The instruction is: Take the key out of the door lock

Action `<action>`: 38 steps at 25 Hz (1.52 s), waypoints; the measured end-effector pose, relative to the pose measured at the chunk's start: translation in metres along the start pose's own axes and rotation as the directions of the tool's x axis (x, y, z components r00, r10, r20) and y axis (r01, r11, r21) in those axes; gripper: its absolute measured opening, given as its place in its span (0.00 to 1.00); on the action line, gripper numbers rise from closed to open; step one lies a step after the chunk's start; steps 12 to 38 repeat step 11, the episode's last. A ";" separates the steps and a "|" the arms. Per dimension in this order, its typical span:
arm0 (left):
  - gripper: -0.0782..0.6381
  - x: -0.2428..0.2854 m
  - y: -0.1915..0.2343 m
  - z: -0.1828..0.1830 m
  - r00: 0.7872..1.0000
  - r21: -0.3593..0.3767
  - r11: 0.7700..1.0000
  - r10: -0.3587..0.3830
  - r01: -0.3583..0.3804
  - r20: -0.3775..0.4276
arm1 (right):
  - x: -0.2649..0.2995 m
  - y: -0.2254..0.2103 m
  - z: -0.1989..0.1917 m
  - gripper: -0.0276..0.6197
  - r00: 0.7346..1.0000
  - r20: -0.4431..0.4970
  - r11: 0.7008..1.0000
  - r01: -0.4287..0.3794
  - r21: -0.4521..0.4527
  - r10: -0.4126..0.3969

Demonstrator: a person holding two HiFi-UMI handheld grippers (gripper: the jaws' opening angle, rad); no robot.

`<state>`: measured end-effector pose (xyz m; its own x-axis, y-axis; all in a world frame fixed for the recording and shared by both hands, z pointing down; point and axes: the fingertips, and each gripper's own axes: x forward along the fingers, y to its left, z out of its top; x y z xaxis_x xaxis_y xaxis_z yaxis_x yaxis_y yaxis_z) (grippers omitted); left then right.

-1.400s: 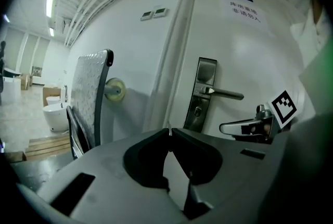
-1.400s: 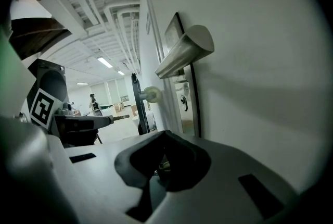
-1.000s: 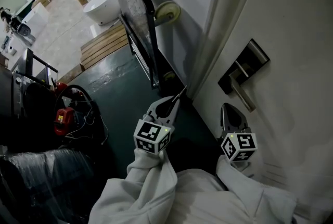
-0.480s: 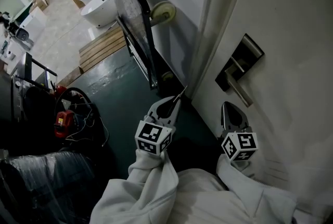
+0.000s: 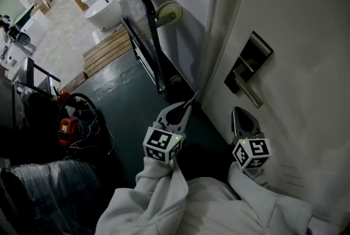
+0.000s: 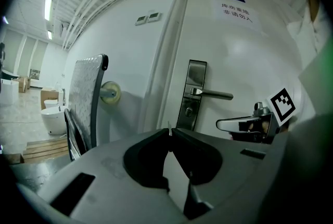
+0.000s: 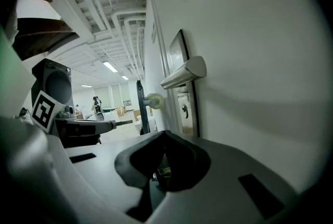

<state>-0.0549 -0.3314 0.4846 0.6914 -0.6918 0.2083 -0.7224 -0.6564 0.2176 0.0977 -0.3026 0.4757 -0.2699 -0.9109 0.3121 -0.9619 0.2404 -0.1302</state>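
Observation:
The key is a thin metal sliver poking out of the tips of my left gripper, which is shut on it. In the left gripper view it shows as a fine blade at the closed jaw tips. It is clear of the door: the steel lock plate with its lever handle and keyhole stands ahead of it. My right gripper hangs below the handle, close to the white door, jaws together and empty.
A flat trolley with cream wheels leans on the wall left of the door frame. Beyond it are a white toilet and wooden boards. Cables and a red tool lie on the dark floor at the left.
Both grippers stay where they were. The head view has shifted a little, so the lock plate sits slightly higher and further left in the picture.

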 end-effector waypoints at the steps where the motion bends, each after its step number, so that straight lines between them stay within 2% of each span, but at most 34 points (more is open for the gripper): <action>1: 0.15 0.000 -0.002 0.001 1.000 0.003 1.000 -0.003 0.003 0.002 | -0.001 0.000 -0.001 0.12 1.000 -0.002 1.000 -0.001 0.002 0.001; 11: 0.15 0.002 -0.013 0.004 1.000 0.013 0.999 -0.031 0.031 0.005 | -0.009 -0.002 0.000 0.12 1.000 -0.004 1.000 0.003 0.005 -0.003; 38: 0.15 0.002 -0.013 0.004 1.000 0.013 0.999 -0.031 0.031 0.005 | -0.009 -0.002 0.000 0.12 1.000 -0.004 1.000 0.003 0.005 -0.003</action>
